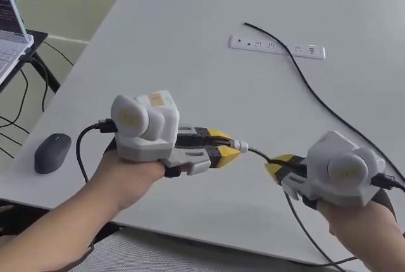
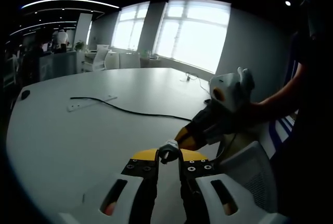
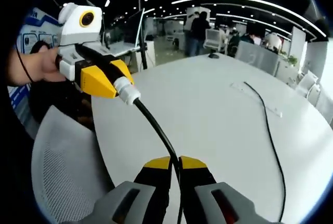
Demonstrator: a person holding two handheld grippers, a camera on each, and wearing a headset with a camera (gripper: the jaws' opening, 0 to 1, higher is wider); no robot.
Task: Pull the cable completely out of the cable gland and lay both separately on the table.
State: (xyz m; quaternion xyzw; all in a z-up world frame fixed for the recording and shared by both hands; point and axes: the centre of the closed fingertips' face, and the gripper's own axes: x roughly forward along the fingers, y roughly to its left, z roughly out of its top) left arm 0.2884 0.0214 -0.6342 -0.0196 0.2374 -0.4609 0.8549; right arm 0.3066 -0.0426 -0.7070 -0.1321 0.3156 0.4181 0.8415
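Observation:
My left gripper [image 1: 231, 147] is shut on the white cable gland [image 1: 239, 146], held above the table's near edge; in the left gripper view the gland [image 2: 168, 152] sits pinched between the yellow tips [image 2: 166, 156]. A black cable [image 1: 258, 153] runs out of the gland to my right gripper [image 1: 276, 166], which is shut on it a short way off. From the right gripper view the cable [image 3: 156, 127] rises from its closed jaws [image 3: 175, 162] up to the gland [image 3: 126, 92] in the left gripper [image 3: 117, 86]. The cable's tail [image 1: 302, 228] hangs below the right hand.
A white power strip [image 1: 277, 47] with its black cord [image 1: 329, 111] lies across the far right of the white table [image 1: 190, 50]. A dark mouse [image 1: 52, 152] rests near the left edge. A laptop [image 1: 9, 38] stands on a side stand; a mesh chair [image 3: 62, 177] is below.

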